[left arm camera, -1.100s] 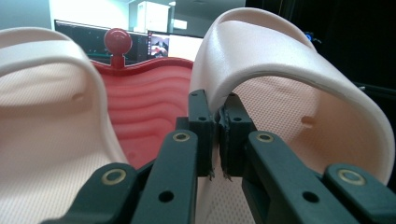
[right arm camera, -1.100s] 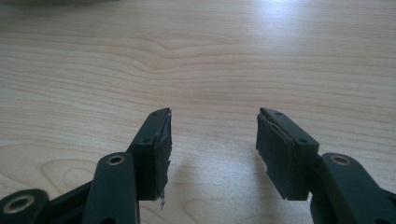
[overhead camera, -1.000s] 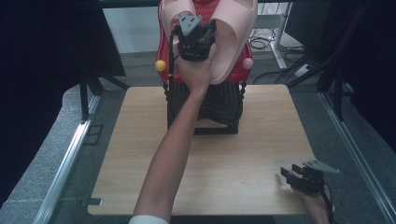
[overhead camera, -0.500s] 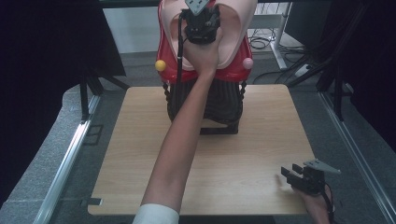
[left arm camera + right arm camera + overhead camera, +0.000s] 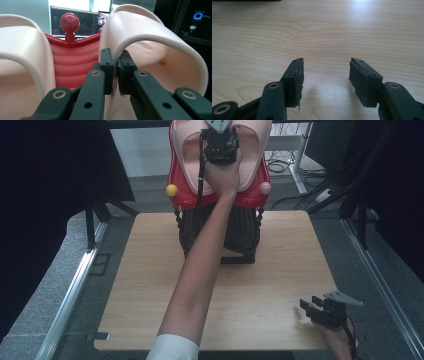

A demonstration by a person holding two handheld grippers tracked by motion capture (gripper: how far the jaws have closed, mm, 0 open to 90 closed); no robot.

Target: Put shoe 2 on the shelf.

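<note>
Since a second ago my left gripper (image 5: pixel 220 140) has climbed higher up the pink slipper (image 5: pixel 252 155), almost to the top edge of the high view; my right gripper (image 5: pixel 320 312) has not shifted.

High view: two pale pink slippers sit on a red rack (image 5: pixel 187 195) with ball pegs, mounted on a black stand (image 5: pixel 240 232) at the far side of the table (image 5: pixel 145 290). My left forearm covers the middle of rack and stand. The slippers' tops are cut off by the frame.

Left gripper view: my fingers (image 5: pixel 107 62) are closed on the inner edge of the slipper's (image 5: pixel 150 37) strap, thin rim pinched between them. Matte pink, dotted footbed. Other slipper (image 5: pixel 22 50) at left, red ribbed rack (image 5: pixel 75 60) between.

Right gripper view: fingers (image 5: pixel 295 75) spread wide, holding nothing, low over bare wood table (image 5: pixel 317 30).
</note>
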